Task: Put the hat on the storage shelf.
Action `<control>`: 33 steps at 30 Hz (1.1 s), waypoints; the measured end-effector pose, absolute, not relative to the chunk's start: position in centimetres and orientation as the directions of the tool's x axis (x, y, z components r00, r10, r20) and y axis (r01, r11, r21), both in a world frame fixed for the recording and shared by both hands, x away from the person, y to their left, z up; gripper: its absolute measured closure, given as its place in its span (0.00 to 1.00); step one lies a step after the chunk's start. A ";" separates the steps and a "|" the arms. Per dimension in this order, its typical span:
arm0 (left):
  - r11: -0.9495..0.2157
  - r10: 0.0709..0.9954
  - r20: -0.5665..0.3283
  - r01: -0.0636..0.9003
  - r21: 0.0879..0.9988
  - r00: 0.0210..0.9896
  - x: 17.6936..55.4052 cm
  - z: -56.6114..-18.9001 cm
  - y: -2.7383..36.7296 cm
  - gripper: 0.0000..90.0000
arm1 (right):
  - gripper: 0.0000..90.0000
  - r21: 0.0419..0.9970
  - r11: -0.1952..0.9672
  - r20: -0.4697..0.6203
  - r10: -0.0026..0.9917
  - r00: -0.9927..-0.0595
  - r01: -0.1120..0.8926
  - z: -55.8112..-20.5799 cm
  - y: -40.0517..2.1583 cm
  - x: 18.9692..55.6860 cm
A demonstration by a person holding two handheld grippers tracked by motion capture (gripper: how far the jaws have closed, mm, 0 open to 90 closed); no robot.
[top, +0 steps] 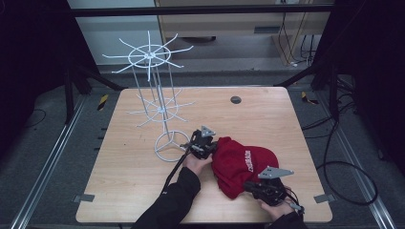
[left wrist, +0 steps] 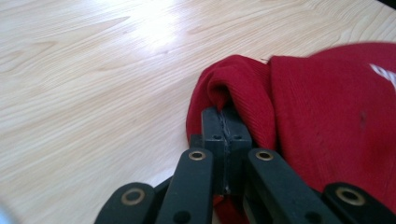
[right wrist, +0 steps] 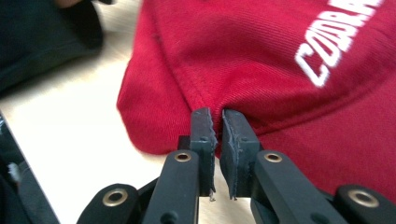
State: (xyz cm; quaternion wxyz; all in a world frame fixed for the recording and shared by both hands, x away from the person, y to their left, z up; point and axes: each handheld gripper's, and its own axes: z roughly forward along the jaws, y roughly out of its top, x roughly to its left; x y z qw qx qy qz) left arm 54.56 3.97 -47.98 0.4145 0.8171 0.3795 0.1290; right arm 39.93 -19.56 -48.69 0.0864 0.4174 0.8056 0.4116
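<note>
Rack (top: 155,102): white wire stand with two tiers of spokes, ring base on the table (top: 267,114) at about 10 o'clock from the cap, apart from it.

Left gripper (top: 206,146): at the cap's 9 o'clock edge, just beside the rack's ring base. In the left gripper view (left wrist: 226,122) the jaws are fully together, pinching a fold of the red fabric at the rim; cloth bunches up over the tips.

Cap (top: 239,162): red, white lettering on the front, lying on the table right of centre, near the front edge, stretched between both grippers. Lettering also visible in the right gripper view (right wrist: 280,60); too blurred to read fully.

Right gripper (top: 260,187): at the cap's 5 o'clock edge, held by the hand at the table's front edge. In the right gripper view (right wrist: 218,122) the jaws are narrow, slim gap between the pads, tips nipping the cap's seam.

Small dark disc (top: 236,99) on the table at 12 o'clock from the cap, well apart.
</note>
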 end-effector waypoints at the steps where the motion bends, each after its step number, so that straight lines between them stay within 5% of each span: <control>1: -0.376 0.722 -0.101 0.510 0.774 0.685 54.8 -48.0 3.8 1.00 | 0.92 0.734 0.321 0.200 0.739 -0.643 0.598 -48.8 -19.3 39.8; 5: -0.389 0.721 -0.086 0.504 0.771 0.688 55.0 -47.7 3.7 0.98 | 0.89 0.736 0.330 0.201 0.727 -0.656 0.591 -48.9 -18.8 39.9; 9: -0.378 0.723 -0.074 0.483 0.790 0.687 54.1 -46.5 5.5 0.84 | 0.86 0.768 0.326 0.181 0.714 -0.676 0.551 -48.5 -19.2 39.6; 20: -0.366 0.693 -0.050 0.411 0.835 0.719 48.0 -42.7 11.7 0.67 | 0.67 0.873 0.284 0.088 0.708 -0.701 0.396 -44.7 -19.4 40.6; 33: -0.308 0.798 -0.029 0.450 0.838 0.601 43.8 -43.8 20.7 0.52 | 0.47 0.870 0.343 0.007 0.710 -0.705 0.354 -42.5 -14.8 43.2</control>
